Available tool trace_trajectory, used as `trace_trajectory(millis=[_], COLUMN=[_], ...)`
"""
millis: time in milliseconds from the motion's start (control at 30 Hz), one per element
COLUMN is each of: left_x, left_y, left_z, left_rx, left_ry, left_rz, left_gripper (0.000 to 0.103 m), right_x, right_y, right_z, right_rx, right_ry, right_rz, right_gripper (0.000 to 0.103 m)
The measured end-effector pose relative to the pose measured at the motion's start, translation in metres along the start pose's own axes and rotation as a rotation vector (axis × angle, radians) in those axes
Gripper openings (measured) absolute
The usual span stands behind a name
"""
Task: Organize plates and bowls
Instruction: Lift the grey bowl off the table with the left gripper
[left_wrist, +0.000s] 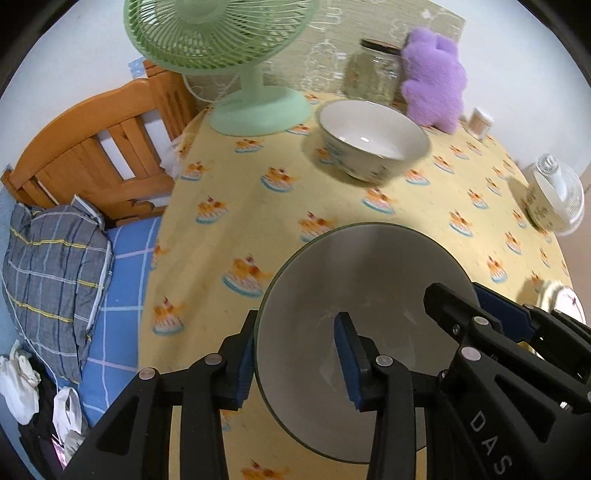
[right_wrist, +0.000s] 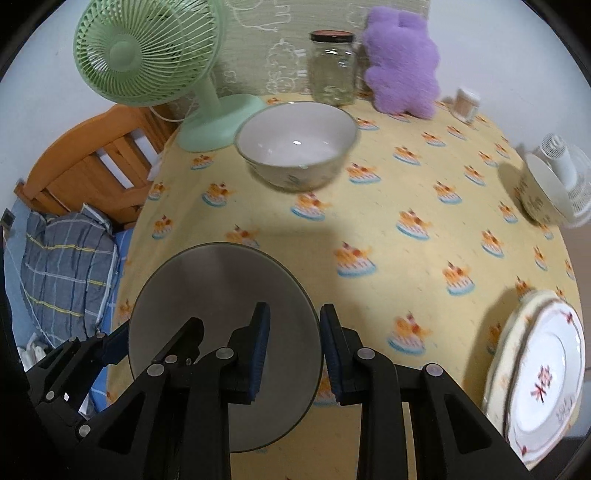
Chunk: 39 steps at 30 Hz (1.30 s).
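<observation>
Grey plate (left_wrist: 354, 284) sat near the front edge of the yellow cake-print tablecloth (left_wrist: 258, 184), gripped from both sides. Left gripper (left_wrist: 295, 363) was clamped on the plate's left rim, one blue pad under the edge, one on top. Right gripper (right_wrist: 293, 352) was pinched on the plate's right rim, same way; its jaws stood narrow. Left of the table: wooden headboard (left_wrist: 92, 155) and checked pillow (left_wrist: 51, 273). At the table's back, left to right: green fan (right_wrist: 147, 55), white bowl (right_wrist: 297, 142), glass jar (right_wrist: 332, 68), purple plush toy (right_wrist: 402, 59). Second patterned bowl (right_wrist: 541, 192) was at the right edge, touching a small white fan (right_wrist: 565, 166). Stacked decorated plates (right_wrist: 543, 373) lay at front right, well apart from the grey plate.
</observation>
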<state>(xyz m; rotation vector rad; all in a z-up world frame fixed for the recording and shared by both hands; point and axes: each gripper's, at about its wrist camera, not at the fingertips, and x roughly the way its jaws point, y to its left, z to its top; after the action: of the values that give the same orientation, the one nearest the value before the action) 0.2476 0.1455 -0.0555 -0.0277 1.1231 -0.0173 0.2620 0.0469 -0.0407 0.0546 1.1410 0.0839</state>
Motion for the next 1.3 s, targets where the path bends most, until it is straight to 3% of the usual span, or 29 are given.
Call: trace_trajectory(millis=[633,1033,1300], left_x=[-0.031,-0.013,-0.012], left_y=[-0.088,-0.120,-0.126], left_z=[-0.046,-0.056,-0.056], left_rx=[0.050,0.049,0.052], left_ry=[0.041,0.123,0.112], left_rz=[-0.024,-0.025,0.029], left_gripper=[0.039,0.039,0.040], right_x=[-0.052,-0.036,-0.030], right_y=[-0.082,-0.121,-0.125], right_z=[-0.055,-0.063,-0.062], right_rx=[0.078,0.080,0.034], right_ry=[0.007,0.089,0.089], right_rz=[-0.027,-0.005,0.022], right_gripper=[0.032,0.032,0.031])
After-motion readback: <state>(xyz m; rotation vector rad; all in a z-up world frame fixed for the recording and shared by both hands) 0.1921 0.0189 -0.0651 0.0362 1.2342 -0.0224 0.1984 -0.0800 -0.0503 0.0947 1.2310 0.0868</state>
